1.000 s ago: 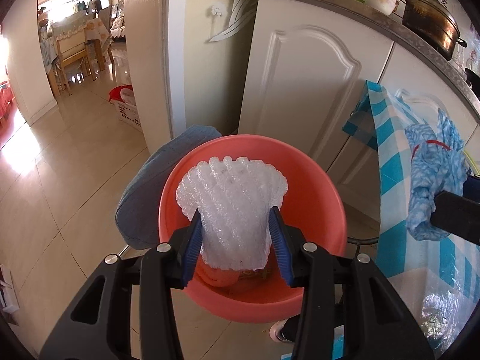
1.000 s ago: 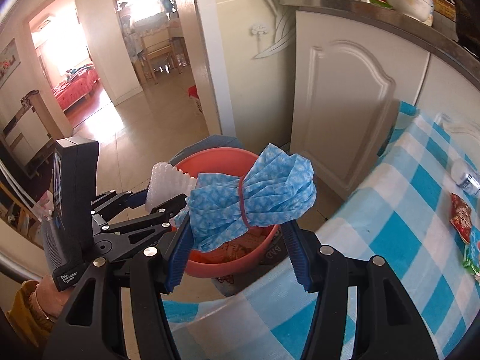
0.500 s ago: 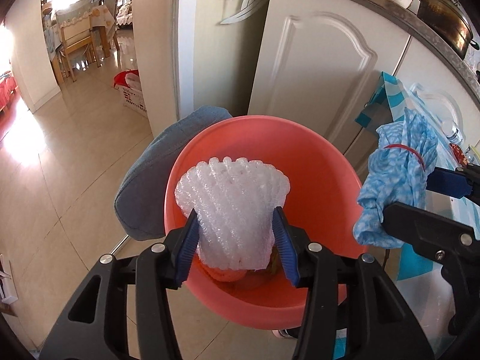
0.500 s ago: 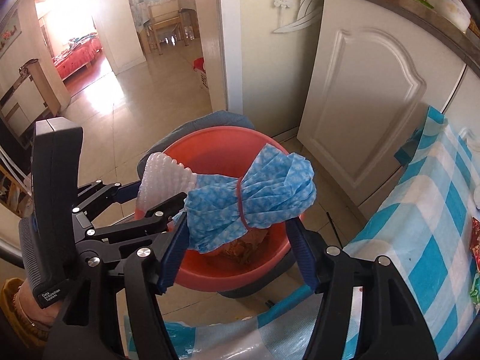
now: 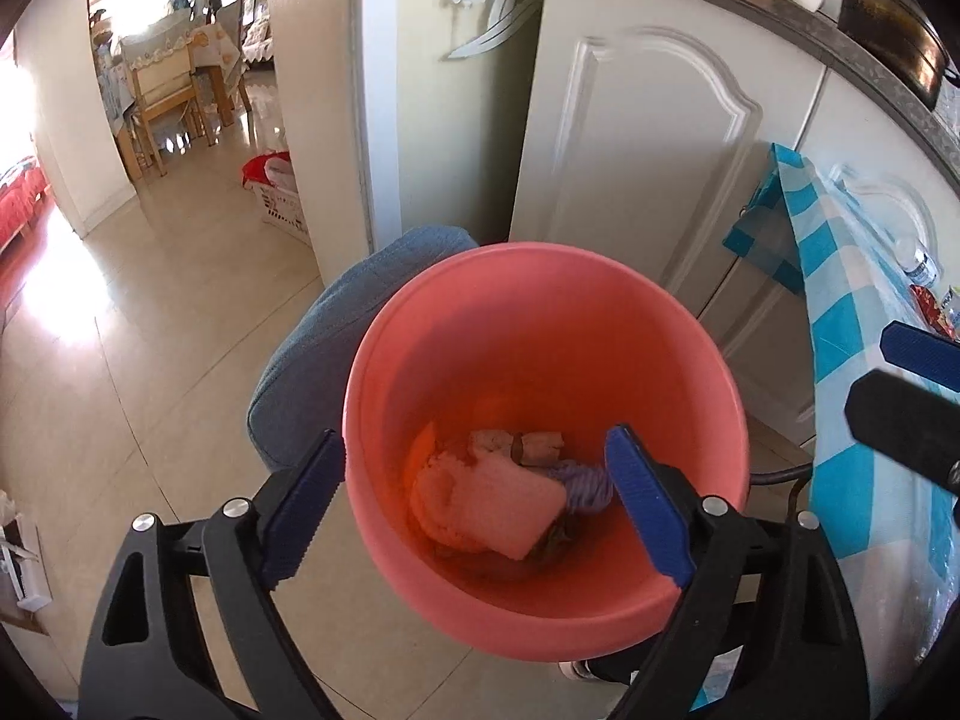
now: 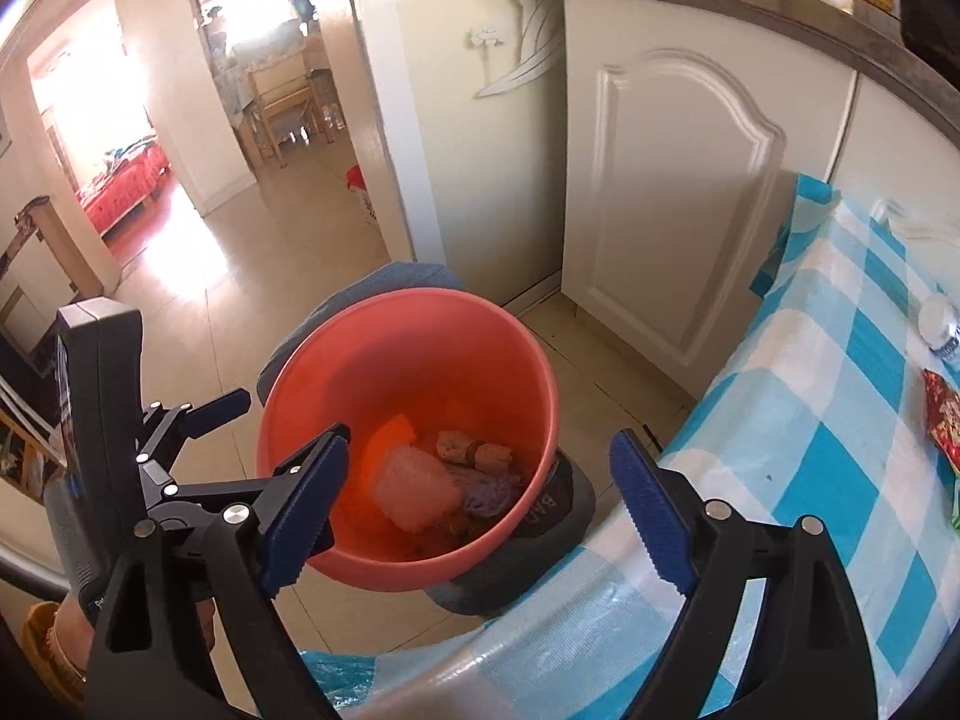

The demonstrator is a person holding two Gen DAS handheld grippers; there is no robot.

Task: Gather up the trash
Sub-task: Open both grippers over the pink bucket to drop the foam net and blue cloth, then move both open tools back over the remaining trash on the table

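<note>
In the left wrist view, the left gripper (image 5: 474,510) fills the lower part of the frame, its blue-padded fingers (image 5: 303,501) spreading wide with nothing between them; they straddle the near rim of the red bucket (image 5: 540,312) without touching it. Down in the bucket, at lower centre of the frame, the white foam net (image 5: 489,510) lies on the other rubbish, with a bluish bundled cloth (image 5: 585,486) just to its right and brown scraps (image 5: 516,444) behind it. At the right edge of the frame a fingertip of the right gripper (image 6: 480,501) juts in over the checked cloth.

In the right wrist view, the right gripper's fingers (image 6: 651,510) are likewise opening wide and hold nothing. The bucket sits at centre frame just beyond the left finger, and the foam net (image 6: 414,489) and cloth bundle (image 6: 489,495) lie inside it. The left gripper stands at the left of the frame, held by a hand (image 6: 66,642) at the lower left corner. The bench (image 6: 840,432) with its blue-and-white checked cover takes up the lower right; a red snack packet (image 6: 945,420) and a bottle cap (image 6: 939,321) lie near its right edge.

Behind the bucket is a blue-grey cushioned seat (image 5: 324,354). Beyond that are white cabinet doors (image 5: 648,180) at upper right, a dark pot (image 5: 888,30) on the counter above them, and a tiled floor (image 5: 150,312) leading to a doorway at upper left.
</note>
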